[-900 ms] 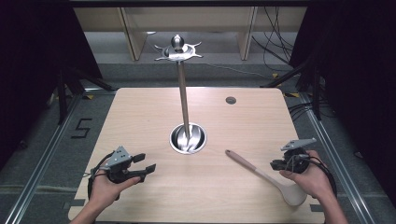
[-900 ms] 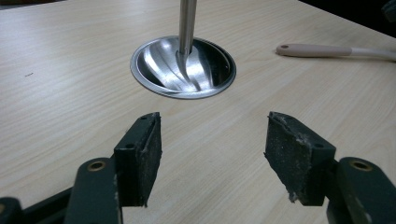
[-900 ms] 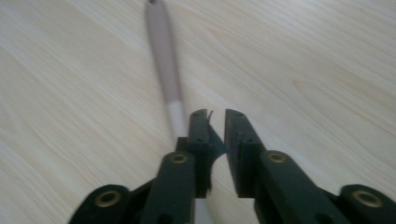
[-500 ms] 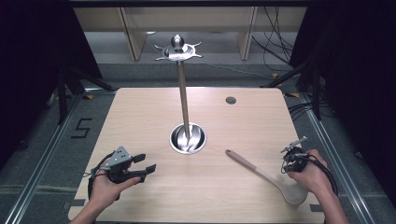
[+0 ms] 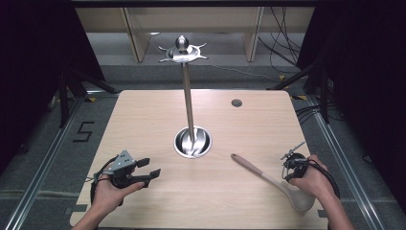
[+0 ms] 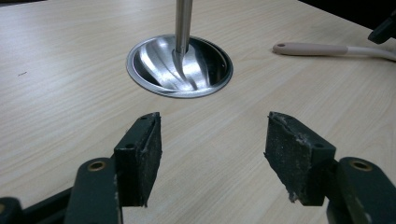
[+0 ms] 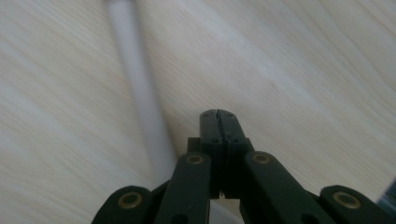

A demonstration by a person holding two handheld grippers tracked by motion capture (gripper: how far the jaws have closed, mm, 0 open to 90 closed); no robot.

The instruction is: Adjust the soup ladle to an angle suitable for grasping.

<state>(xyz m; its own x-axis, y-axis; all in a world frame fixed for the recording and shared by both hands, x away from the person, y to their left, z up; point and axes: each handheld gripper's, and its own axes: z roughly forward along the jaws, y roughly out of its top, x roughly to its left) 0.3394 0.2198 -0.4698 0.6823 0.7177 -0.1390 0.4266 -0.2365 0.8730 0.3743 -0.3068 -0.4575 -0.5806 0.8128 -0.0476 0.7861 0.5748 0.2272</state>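
A light wooden table carries a round metal bowl-shaped base near its middle. A thin metal pole rises upright from that base and ends in a flat metal top piece with curved hooks and a ball on it. A small dark round spot sits on the table toward the far right.

A ladle with a pinkish handle and a pale bowl lies flat on the table to the right of the base, its handle tip pointing toward the base and its bowl near the front right edge.

The left gripper is held in the person's left hand at the front left of the table, pointing toward the base, well apart from it. In the left gripper view its two black pads stand wide apart with nothing between them, and the base and the ladle handle show beyond.

The right gripper is held in the person's right hand just beside the ladle, tilted down at the table. In the right gripper view its jaws are pressed together on nothing, and the pale handle runs just to their left, blurred. Whether the tips touch the table cannot be told.
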